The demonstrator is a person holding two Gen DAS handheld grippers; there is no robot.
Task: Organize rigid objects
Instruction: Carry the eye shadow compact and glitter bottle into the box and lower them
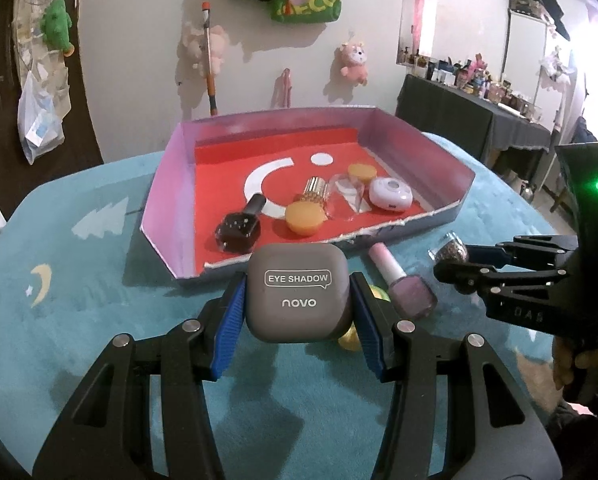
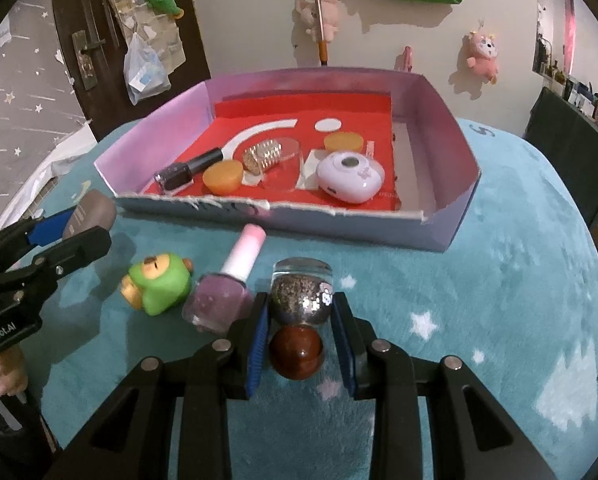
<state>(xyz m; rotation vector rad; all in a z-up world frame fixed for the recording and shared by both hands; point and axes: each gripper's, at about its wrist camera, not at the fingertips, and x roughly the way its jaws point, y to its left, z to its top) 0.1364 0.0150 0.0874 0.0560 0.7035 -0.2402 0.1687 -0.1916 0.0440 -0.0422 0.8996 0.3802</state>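
Note:
My left gripper (image 1: 299, 304) is shut on a grey eye shadow case (image 1: 297, 280), held just above the teal cloth before the tray's near wall. The same case (image 2: 93, 210) shows at the left of the right wrist view. My right gripper (image 2: 301, 312) is shut on a glitter bottle (image 2: 301, 292) with a round brown cap, lying along the fingers. The lavender tray (image 1: 167, 184) with a red floor holds a dark nail polish (image 1: 239, 228), two orange caps (image 1: 305, 218), a gold studded bottle (image 1: 315, 190) and a white oval device (image 1: 391, 194).
On the cloth (image 2: 499, 280) between the grippers lie a pink nail polish (image 2: 227, 288) and a green plush toy (image 2: 157, 286). A clear plastic piece (image 2: 287, 160) lies in the tray. A dark side table (image 1: 479, 120) crowded with bottles stands far right.

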